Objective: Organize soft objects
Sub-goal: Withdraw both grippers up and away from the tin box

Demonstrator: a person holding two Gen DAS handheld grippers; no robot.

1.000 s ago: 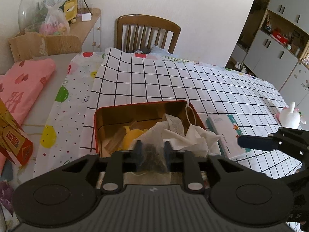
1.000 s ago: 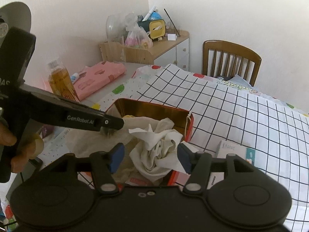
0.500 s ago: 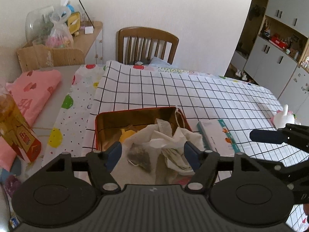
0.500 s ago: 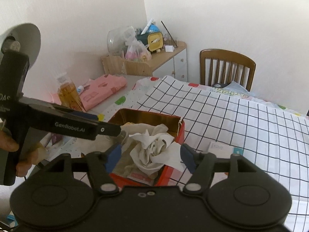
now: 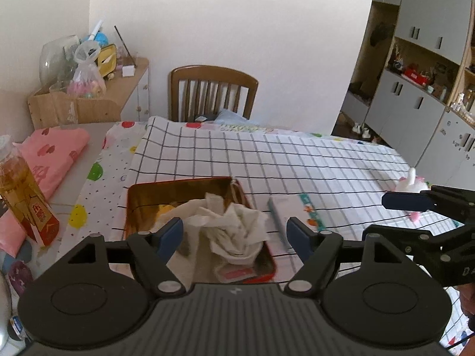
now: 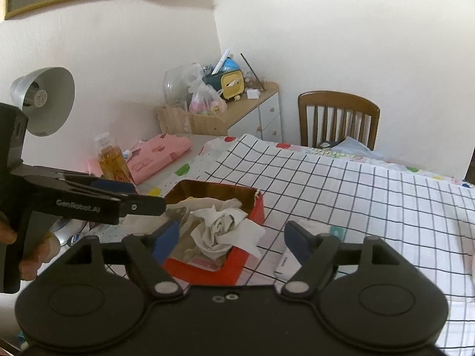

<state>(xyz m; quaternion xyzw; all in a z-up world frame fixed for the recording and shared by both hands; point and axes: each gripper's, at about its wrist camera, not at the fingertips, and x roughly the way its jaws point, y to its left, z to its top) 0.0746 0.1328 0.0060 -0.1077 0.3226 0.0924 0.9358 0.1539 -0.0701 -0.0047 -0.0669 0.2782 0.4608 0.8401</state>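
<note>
Hand-held gripper (image 6: 230,238) view only: lamp (image 6: 49,101)

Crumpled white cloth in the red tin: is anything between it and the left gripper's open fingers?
Nothing visible. The left gripper is open, and the crumpled white cloth sits heaped and exposed in the red tin, apart from both pads.

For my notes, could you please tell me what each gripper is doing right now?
Left gripper: open, holding nothing, just opened.
Right gripper: open, holding nothing, just opened.
</note>
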